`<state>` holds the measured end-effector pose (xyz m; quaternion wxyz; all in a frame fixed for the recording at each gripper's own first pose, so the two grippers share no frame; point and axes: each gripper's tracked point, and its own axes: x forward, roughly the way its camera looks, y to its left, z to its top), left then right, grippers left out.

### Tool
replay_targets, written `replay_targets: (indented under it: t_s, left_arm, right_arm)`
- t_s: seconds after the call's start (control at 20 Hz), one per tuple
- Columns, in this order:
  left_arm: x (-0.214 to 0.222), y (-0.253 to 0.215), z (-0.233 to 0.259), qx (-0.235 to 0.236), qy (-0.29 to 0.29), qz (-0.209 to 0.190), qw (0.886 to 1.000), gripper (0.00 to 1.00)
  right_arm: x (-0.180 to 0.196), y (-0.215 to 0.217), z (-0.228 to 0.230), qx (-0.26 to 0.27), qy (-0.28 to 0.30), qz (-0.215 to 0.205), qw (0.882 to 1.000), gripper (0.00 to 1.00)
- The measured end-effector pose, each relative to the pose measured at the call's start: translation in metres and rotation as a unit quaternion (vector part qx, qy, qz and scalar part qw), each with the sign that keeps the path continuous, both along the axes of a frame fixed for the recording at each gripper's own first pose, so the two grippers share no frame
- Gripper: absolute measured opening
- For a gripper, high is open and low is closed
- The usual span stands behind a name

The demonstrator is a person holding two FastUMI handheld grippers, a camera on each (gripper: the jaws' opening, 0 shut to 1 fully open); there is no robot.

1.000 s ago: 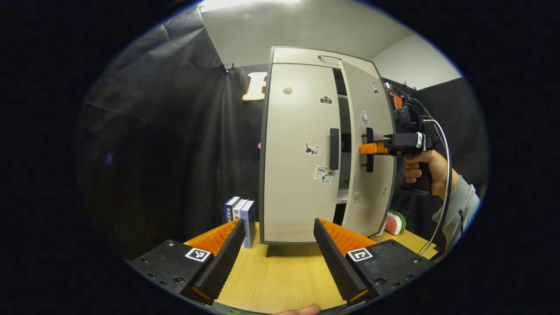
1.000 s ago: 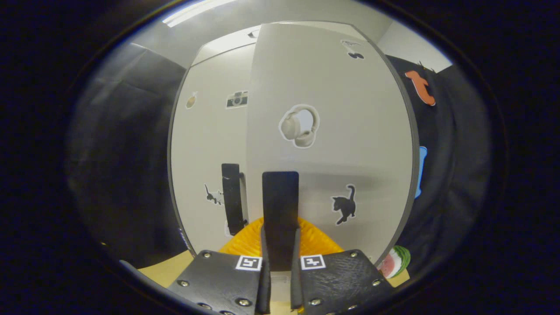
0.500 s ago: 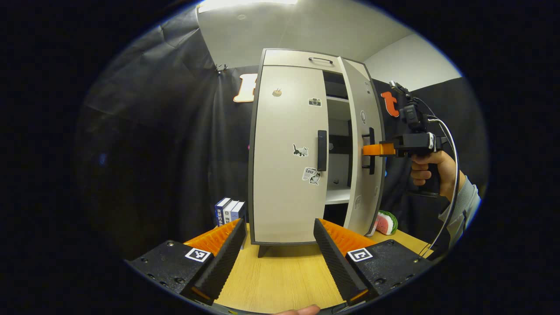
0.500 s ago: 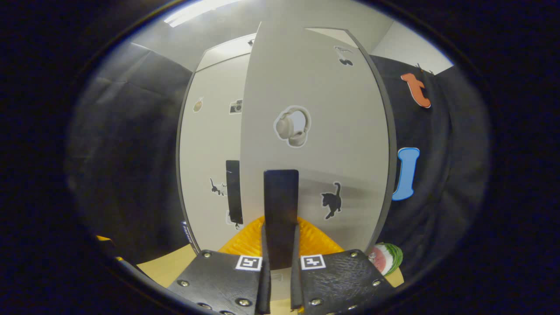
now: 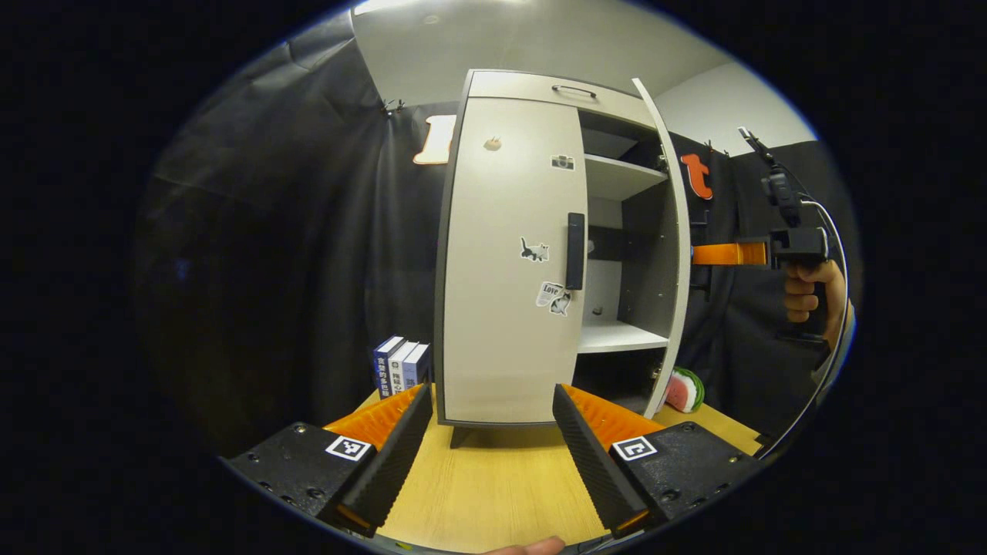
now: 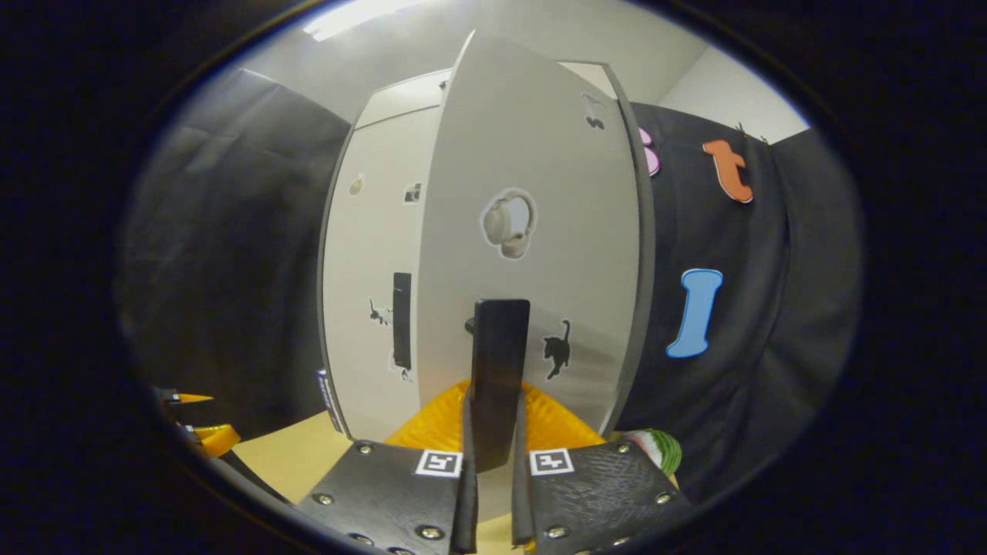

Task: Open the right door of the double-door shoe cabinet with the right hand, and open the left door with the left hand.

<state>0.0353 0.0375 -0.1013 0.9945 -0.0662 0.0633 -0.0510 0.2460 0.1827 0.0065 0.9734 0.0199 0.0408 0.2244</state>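
**Right door swung wide; left door shut**

My right claw [image 6: 490, 493] is clamped on the right door's handle [image 6: 500, 370], both fingers pressing it. In the left gripper view the right door [image 5: 669, 254] stands well open, shelves [image 5: 621, 336] exposed. My left claw [image 5: 487, 432] hangs with fingers apart above the surface [image 5: 493, 486], short of the closed left door [image 5: 509, 262]. Recommended: let go of the right handle cleanly, then bring the left claw level with the left handle [image 5: 574, 250], square up, and close on the bar before pulling along the hinge arc.

Left gripper [image 5: 486, 432]: black screwed plates with square markers. Right gripper [image 6: 492, 493]: the same; cable [image 5: 837, 254], grey sleeve [image 5: 847, 339].
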Motion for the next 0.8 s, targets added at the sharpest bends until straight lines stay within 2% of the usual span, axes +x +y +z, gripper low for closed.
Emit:
replay_targets:
  t_s: [0.05, 0.3, 0.45, 0.6, 0.65, 0.75, 0.8]
  left_arm:
    - [0.001, -0.006, -0.001, 0.000, 0.001, -0.005, 1.000, 1.00]
    - [0.004, -0.039, -0.006, 0.014, 0.012, -0.025, 1.000, 0.98]
    - [0.004, -0.052, -0.006, 0.023, 0.010, -0.032, 0.999, 0.96]
    - [0.006, -0.064, -0.011, 0.028, 0.016, -0.033, 0.999, 0.98]
    - [0.007, -0.068, -0.011, 0.030, 0.016, -0.036, 0.999, 0.98]
    - [0.008, -0.075, -0.012, 0.034, 0.014, -0.041, 0.998, 0.98]
    - [0.010, -0.077, -0.012, 0.035, 0.014, -0.043, 0.998, 0.98]
  right_arm:
    - [-0.002, -0.004, 0.000, 0.004, -0.001, 0.000, 1.000, 0.18]
    - [-0.004, -0.029, 0.000, -0.002, -0.022, -0.010, 1.000, 0.17]
    - [-0.003, -0.047, -0.001, -0.011, -0.022, -0.032, 0.999, 0.17]
    - [0.000, -0.069, -0.003, -0.021, -0.024, -0.050, 0.998, 0.16]
    - [0.000, -0.083, -0.003, -0.011, -0.018, -0.068, 0.997, 0.16]
    - [0.005, -0.106, -0.006, 0.019, -0.009, -0.104, 0.994, 0.02]
    - [0.005, -0.117, -0.008, 0.025, -0.007, -0.119, 0.993, 0.01]
